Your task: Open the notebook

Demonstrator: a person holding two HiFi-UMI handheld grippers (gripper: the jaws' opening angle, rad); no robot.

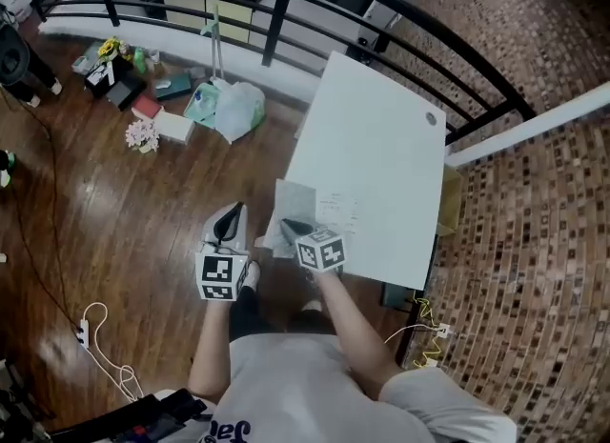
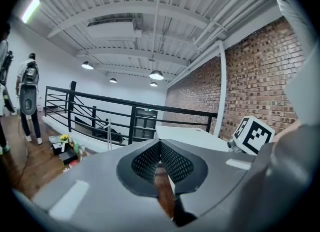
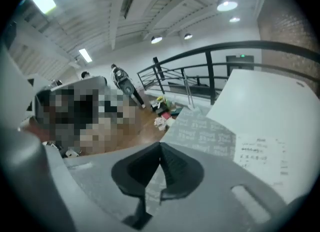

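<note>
At the surface's [image 1: 381, 136] near-left edge, the notebook [image 1: 319, 211] shows a written page [image 1: 339, 212]; right tongs [image 1: 286, 225] closed, seemingly pinching its grey cover [image 1: 294, 198], left tongs [image 1: 233, 210] closed and empty; next: swing the cover flat and release.

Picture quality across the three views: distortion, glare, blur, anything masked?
Head view: even light, sharp, railing bowed by the lens, white table bright but not washed out. Left gripper view: heavy fisheye, black corners, ceiling lamp glowing with mild glare. Right gripper view: fisheye too, softer overall, mosaic patch at left, notebook writing too small to read.
</note>
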